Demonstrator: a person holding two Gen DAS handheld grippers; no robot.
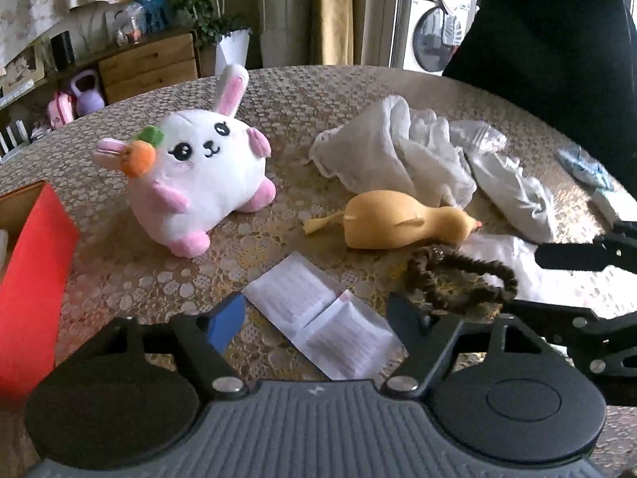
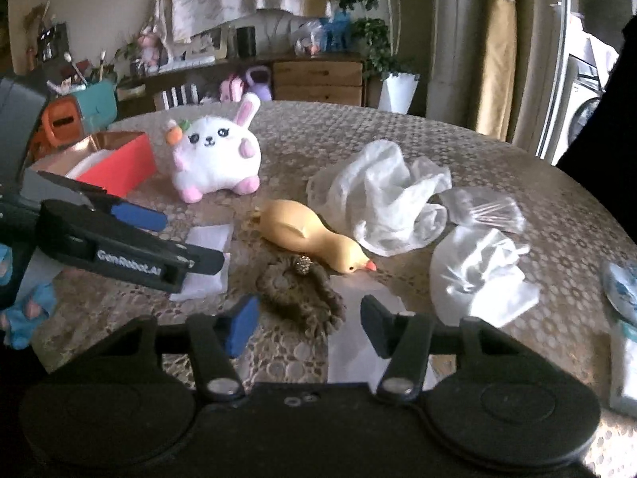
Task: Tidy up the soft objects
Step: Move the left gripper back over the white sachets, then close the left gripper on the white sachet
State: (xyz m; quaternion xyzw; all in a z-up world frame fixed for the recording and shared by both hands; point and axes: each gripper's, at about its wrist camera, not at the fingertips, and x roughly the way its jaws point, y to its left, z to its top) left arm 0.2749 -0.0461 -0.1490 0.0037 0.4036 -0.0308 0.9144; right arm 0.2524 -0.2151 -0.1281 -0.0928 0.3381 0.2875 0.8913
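Note:
A white and pink bunny plush (image 1: 199, 167) (image 2: 215, 159) sits at the back left of the round table (image 1: 318, 91). A yellow rubber duck (image 1: 402, 219) (image 2: 310, 235) lies on its side mid-table, with a crumpled white cloth (image 1: 390, 151) (image 2: 378, 195) behind it. A brown scrunchie (image 1: 458, 279) (image 2: 298, 294) lies in front of the duck. My right gripper (image 2: 308, 326) (image 1: 525, 281) is open, its fingertips on either side of the scrunchie's near end without pressing it. My left gripper (image 1: 314, 314) (image 2: 187, 239) is open just above a flat white packet (image 1: 322, 314) (image 2: 207, 239).
An open red box (image 1: 32, 279) (image 2: 115, 163) stands at the table's left edge. A clear plastic bag (image 2: 481, 207) and a white plastic bag (image 2: 477, 275) lie to the right. A person in dark clothing (image 1: 557, 40) stands at the far right side.

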